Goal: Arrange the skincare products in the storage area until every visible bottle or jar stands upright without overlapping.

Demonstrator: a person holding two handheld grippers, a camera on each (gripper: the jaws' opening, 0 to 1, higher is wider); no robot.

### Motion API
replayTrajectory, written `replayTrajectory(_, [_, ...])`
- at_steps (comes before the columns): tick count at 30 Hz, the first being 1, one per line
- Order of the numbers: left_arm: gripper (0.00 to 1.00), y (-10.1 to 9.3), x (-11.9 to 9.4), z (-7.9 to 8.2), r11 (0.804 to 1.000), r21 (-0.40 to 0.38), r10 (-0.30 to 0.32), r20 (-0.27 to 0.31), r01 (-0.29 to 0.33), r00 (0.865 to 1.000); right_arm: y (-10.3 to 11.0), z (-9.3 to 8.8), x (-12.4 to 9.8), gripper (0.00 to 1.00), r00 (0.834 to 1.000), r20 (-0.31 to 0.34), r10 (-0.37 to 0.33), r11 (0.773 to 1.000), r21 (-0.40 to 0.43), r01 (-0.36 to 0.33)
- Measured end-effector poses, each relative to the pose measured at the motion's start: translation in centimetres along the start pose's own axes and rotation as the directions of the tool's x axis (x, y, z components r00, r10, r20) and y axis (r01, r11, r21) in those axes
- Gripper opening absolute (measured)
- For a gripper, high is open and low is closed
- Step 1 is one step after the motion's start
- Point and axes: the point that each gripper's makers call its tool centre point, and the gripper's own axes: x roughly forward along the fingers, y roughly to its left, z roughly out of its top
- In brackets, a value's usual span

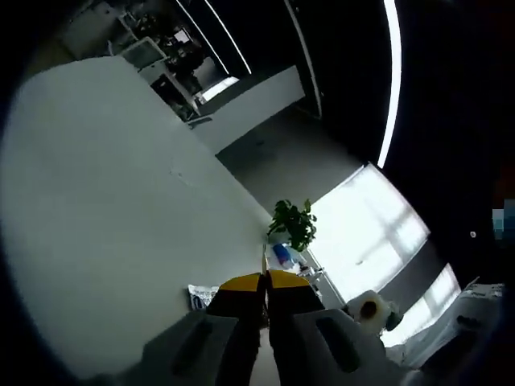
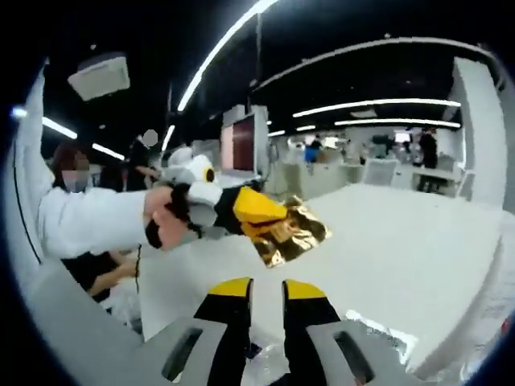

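My left gripper [image 1: 264, 280] has its yellow-tipped jaws pressed together on a thin gold foil packet [image 1: 263, 259], seen edge-on just past the tips. In the right gripper view, that same left gripper [image 2: 269, 217] comes in from the left in a person's hand [image 2: 165, 221]. It holds the crinkled gold foil packet [image 2: 294, 233] in the air above the white table [image 2: 394, 233]. My right gripper [image 2: 267, 289] stands open below it, with a gap between the jaws and nothing in them.
The white table [image 1: 121, 217] spreads wide in the left gripper view. A potted plant [image 1: 294, 223], a blue item [image 1: 283, 256] and a paper roll [image 1: 370, 308] lie beyond it. A person's white sleeve [image 2: 88, 221] is at left, and crinkled plastic [image 2: 378, 331] lies near my right jaw.
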Motion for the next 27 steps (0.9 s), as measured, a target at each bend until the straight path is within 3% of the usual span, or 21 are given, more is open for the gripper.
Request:
replayTrajectory(3, [0.00, -0.3, -0.2, 0.1, 1.000, 0.027, 0.008, 0.029, -0.009, 1.000, -0.3, 1.6, -0.1, 0.06, 0.996, 0.083, -0.015, 0.993, 0.122, 0.005])
replayTrajectory(5, [0.00, -0.8, -0.3, 0.2, 1.000, 0.001, -0.010, 0.053, 0.010, 0.999, -0.3, 2.3, -0.2, 0.06, 0.993, 0.116, -0.020, 0.984, 0.177, -0.001])
replayTrajectory(9, [0.00, -1.1, -0.2, -0.3, 0.999, -0.026, -0.023, 0.074, 0.025, 0.997, -0.2, 2.5, -0.1, 0.06, 0.991, 0.131, -0.013, 0.976, 0.219, -0.016])
replayTrajectory(12, [0.00, -0.9, -0.1, -0.4, 0.999, -0.031, -0.017, 0.094, 0.020, 0.995, -0.9, 2.6, 0.0, 0.01, 0.988, 0.146, -0.046, 0.972, 0.233, 0.011])
replayTrajectory(18, [0.00, -0.6, 0.0, -0.6, 1.000, -0.028, -0.004, 0.103, 0.007, 0.995, -0.9, 2.3, 0.1, 0.00, 0.990, 0.133, -0.041, 0.971, 0.240, 0.008])
replayTrajectory(23, [0.00, 0.7, 0.0, -1.2, 0.999, 0.013, 0.043, 0.091, -0.044, 0.995, -1.4, 1.3, 0.5, 0.00, 0.994, 0.094, -0.056, 0.975, 0.221, 0.034])
replayTrajectory(27, [0.00, 2.4, 0.0, -2.2, 0.990, 0.079, 0.113, 0.047, -0.116, 0.993, -1.9, -0.1, 0.9, 0.00, 0.996, 0.038, -0.076, 0.982, 0.174, 0.068])
